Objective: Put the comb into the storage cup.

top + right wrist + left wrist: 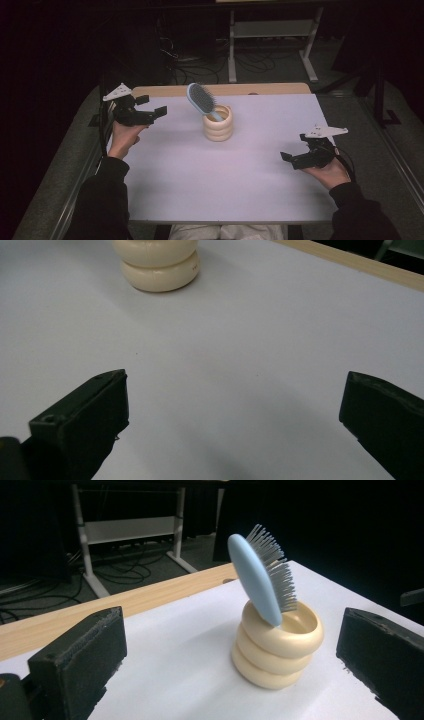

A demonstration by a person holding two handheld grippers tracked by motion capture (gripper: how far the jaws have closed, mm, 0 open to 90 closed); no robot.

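A cream ribbed holder (218, 123) made of stacked rings stands upright near the back middle of the white table (200, 175). A light blue hairbrush (202, 99) with grey bristles leans in it, handle down, head tilted to the left. The left gripper view shows the holder (277, 652) and the brush (260, 577) between its wide-apart jaws, some way off. My left gripper (157, 111) is open at the table's far left, held above the surface. My right gripper (289, 158) is open at the right side, low over the table, with the holder's base (157, 262) far ahead.
A wooden strip (225, 90) runs along the table's back edge. Behind it on the dark floor stand a white metal frame (272, 30) and loose cables (200, 65). Bare white tabletop lies between the grippers and the holder.
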